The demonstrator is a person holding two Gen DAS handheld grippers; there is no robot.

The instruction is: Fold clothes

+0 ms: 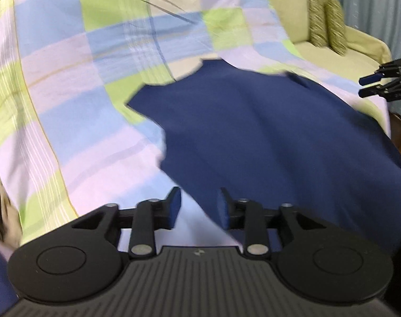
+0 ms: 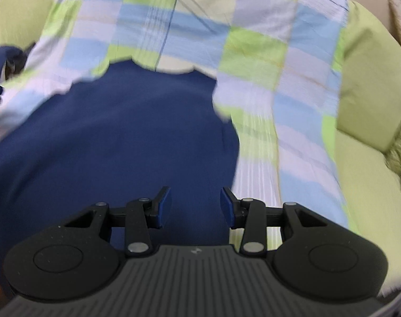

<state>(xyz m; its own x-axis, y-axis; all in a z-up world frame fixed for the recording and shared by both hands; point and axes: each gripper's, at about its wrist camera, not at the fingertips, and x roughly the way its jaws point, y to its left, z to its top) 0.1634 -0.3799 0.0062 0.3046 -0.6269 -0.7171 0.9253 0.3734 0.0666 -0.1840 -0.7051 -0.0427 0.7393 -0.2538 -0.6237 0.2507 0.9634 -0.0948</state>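
A navy blue garment (image 1: 266, 137) lies spread flat on a checked sheet (image 1: 68, 79) of pale blue, green and lilac. In the left wrist view my left gripper (image 1: 197, 207) hovers over the garment's near left edge. It is open, with nothing between its blue pads. My right gripper (image 1: 369, 85) shows at the right edge of that view, past the garment's far right side, also open. In the right wrist view the right gripper (image 2: 195, 207) stands open above the garment (image 2: 121, 137), near its right edge, and holds nothing. Both views are blurred.
The checked sheet (image 2: 253, 52) covers a light green sofa (image 2: 364, 185). Two patterned pillows (image 1: 324, 23) stand on the sofa seat at the far right, with a grey-blue curtain (image 1: 372, 0) behind. A green cushion (image 2: 372, 84) flanks the sheet on the right.
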